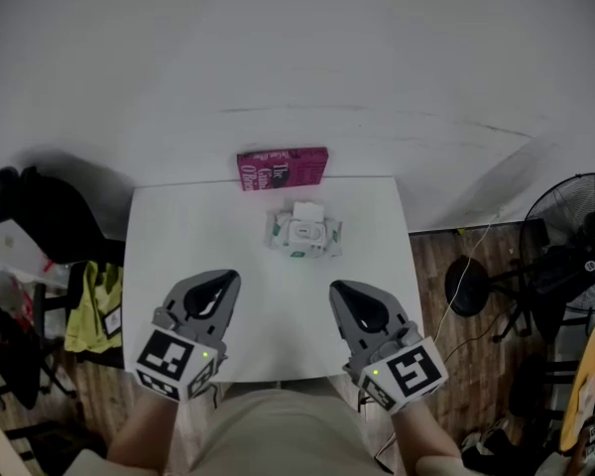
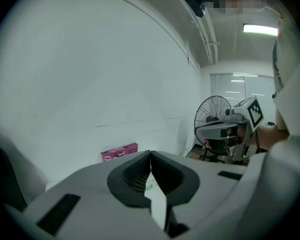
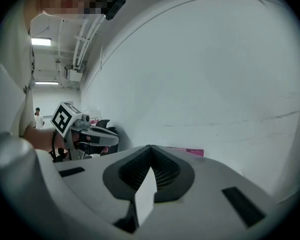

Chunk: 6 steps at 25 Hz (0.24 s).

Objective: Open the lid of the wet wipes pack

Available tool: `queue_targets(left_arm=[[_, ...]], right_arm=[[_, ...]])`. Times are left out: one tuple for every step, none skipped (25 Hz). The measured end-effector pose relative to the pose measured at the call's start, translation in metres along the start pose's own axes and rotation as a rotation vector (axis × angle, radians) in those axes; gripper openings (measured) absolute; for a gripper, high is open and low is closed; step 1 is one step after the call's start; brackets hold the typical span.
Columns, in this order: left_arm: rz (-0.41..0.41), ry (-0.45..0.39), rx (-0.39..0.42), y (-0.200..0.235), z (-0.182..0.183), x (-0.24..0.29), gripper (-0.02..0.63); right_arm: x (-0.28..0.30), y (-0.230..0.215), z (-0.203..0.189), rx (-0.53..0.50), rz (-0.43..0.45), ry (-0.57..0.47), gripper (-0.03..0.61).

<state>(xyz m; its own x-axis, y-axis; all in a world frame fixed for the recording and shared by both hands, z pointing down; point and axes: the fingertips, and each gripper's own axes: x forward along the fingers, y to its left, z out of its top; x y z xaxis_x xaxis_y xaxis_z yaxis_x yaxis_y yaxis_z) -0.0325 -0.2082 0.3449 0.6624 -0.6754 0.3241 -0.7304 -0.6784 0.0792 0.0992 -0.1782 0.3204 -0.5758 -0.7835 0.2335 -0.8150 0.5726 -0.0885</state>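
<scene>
**Head view.** The wet wipes pack (image 1: 304, 233), a soft white-and-green film pouch with a white hard-plastic flip lid (image 1: 306, 231) at its centre, lies flat on the white square surface (image 1: 178, 256). It sits midway between the left and right edges and close to the far edge. Just beyond it, at that edge, lies a flat magenta box (image 1: 283, 169) with pale lettering. The left tongs (image 1: 224, 279) and right tongs (image 1: 338, 290) hover over the near half, well apart from the pack, each pressed together and holding nothing.

The pack looks light and floppy, so it would probably slide or lift if the lid were pulled alone. One pair of tongs would best pin the film beside the lid while the other catches the lid's free lip. The stiff lid is the only firm thing to grip. Which side carries the lip or the hinge is too small to tell.

**Left gripper view.** The left tongs (image 2: 150, 153) meet at their tips and are empty. A white sliver with a green speck shows below them, possibly the pack. The magenta box and a standing fan (image 2: 213, 112) lie beyond.

**Right gripper view.** The right tongs (image 3: 150, 147) are likewise shut on nothing. Their own body hides the pack, and only an edge of the box shows.
</scene>
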Motion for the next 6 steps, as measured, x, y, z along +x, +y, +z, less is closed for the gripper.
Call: queue_targets(left_arm=[[-0.003, -0.003, 0.005, -0.0009, 0.0005, -0.0003, 0.021], [-0.005, -0.005, 0.008, -0.0015, 0.0010, -0.0008, 0.021], [-0.007, -0.006, 0.009, -0.0018, 0.0011, -0.0011, 0.021], [-0.008, -0.004, 0.010, -0.0018, 0.0006, -0.0010, 0.021], [-0.008, 0.000, 0.012, -0.0015, -0.0004, -0.0007, 0.021], [-0.009, 0.005, 0.013, -0.0011, -0.0015, -0.0003, 0.021]], right_arm=[[-0.0001, 0.0007, -0.0002, 0.000, 0.001, 0.003, 0.023], [-0.0001, 0.0016, 0.0001, -0.002, 0.003, 0.003, 0.024], [-0.0002, 0.0025, 0.0004, -0.003, 0.005, 0.002, 0.024], [-0.0002, 0.0033, 0.0006, -0.004, 0.007, 0.001, 0.024], [-0.0002, 0.0042, 0.0006, -0.004, 0.011, 0.000, 0.023], [-0.0002, 0.0051, 0.0006, -0.003, 0.014, -0.001, 0.023]])
